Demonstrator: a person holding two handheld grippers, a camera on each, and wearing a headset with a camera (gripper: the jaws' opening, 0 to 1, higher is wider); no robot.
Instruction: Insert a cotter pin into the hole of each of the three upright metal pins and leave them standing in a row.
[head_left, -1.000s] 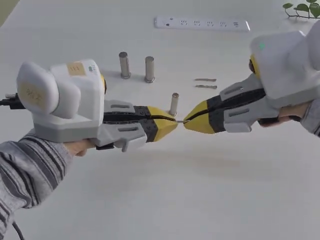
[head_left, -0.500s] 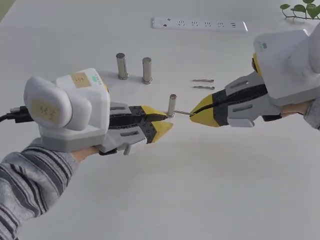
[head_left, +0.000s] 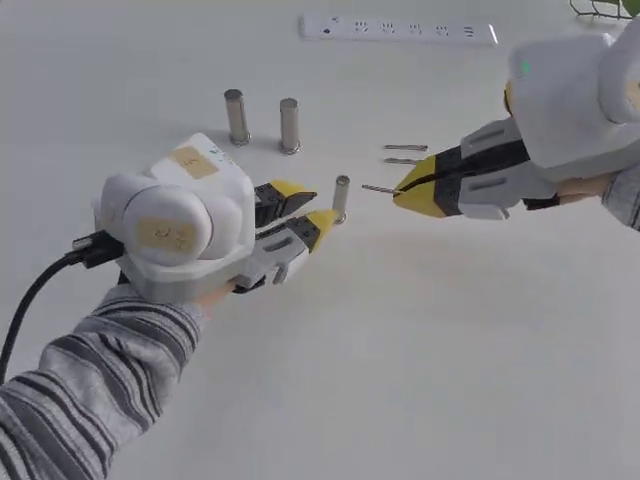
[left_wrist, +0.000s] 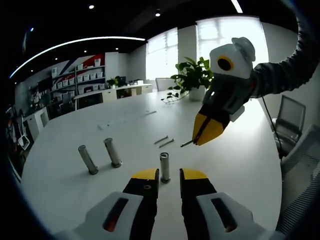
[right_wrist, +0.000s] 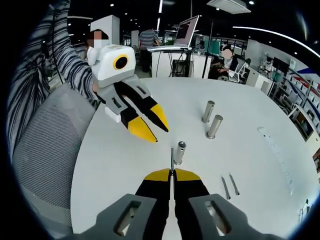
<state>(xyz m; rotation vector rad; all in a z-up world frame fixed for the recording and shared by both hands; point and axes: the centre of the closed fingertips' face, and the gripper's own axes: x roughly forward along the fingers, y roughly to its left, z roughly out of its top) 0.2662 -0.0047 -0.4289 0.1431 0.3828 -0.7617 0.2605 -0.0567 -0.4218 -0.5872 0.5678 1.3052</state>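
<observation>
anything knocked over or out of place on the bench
Nothing toppled or damaged. The nearest pin stands upright but apart from the back pins, out of their row. Two spare cotter pins lie flat.

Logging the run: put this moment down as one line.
left gripper open at front metal pin, not gripping | right gripper shut on cotter pin, not yet inserted | two rear metal pins bare | two spare cotter pins unused
</observation>
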